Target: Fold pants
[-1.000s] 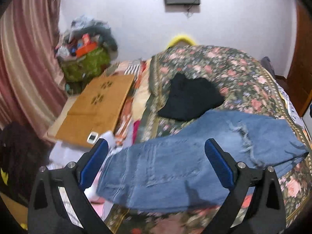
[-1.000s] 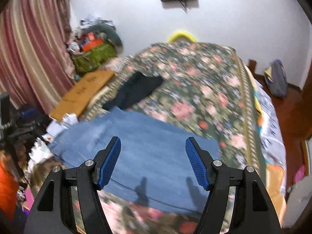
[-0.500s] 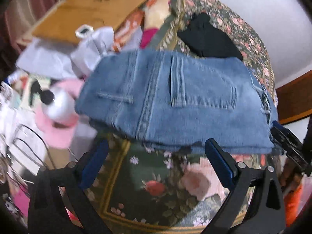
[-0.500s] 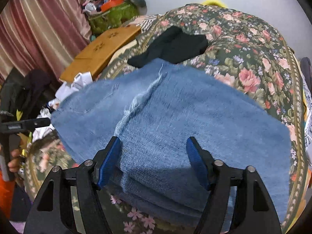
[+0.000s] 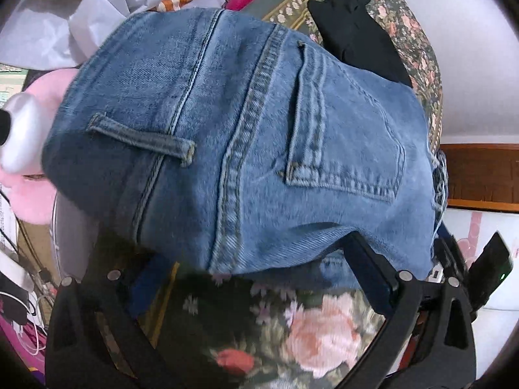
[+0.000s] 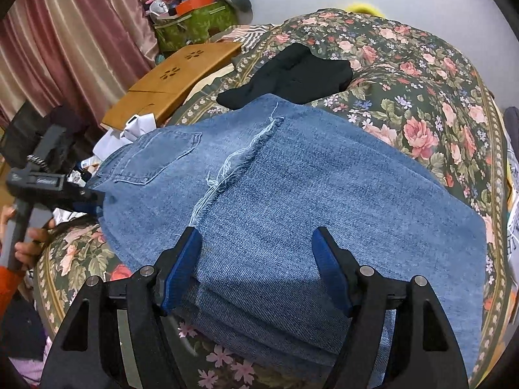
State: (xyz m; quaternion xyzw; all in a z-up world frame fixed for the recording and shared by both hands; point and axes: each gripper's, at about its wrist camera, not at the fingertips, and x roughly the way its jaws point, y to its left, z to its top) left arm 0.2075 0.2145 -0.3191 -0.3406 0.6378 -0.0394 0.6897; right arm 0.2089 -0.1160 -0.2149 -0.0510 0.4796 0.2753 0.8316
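Folded blue jeans (image 5: 246, 136) lie on the floral bedspread (image 5: 292, 330), back pocket up. In the right wrist view the jeans (image 6: 308, 201) show a frayed hem across the top layer. My left gripper (image 5: 256, 269) is open at the jeans' near edge, its fingertips hidden under the denim. It also shows at the left of the right wrist view (image 6: 65, 191). My right gripper (image 6: 256, 265) is open, its blue pads straddling the near folded edge of the jeans.
A black garment (image 6: 292, 77) lies on the bed behind the jeans. A wooden lap table (image 6: 172, 81), white paper and clutter sit left of the bed by a striped curtain (image 6: 65, 32). A pink and white object (image 5: 22, 149) sits beside the bed.
Both grippers have come down and forward to the near edge of the folded jeans. The left fingertips have slid under the denim edge. The jeans fill much more of both views.
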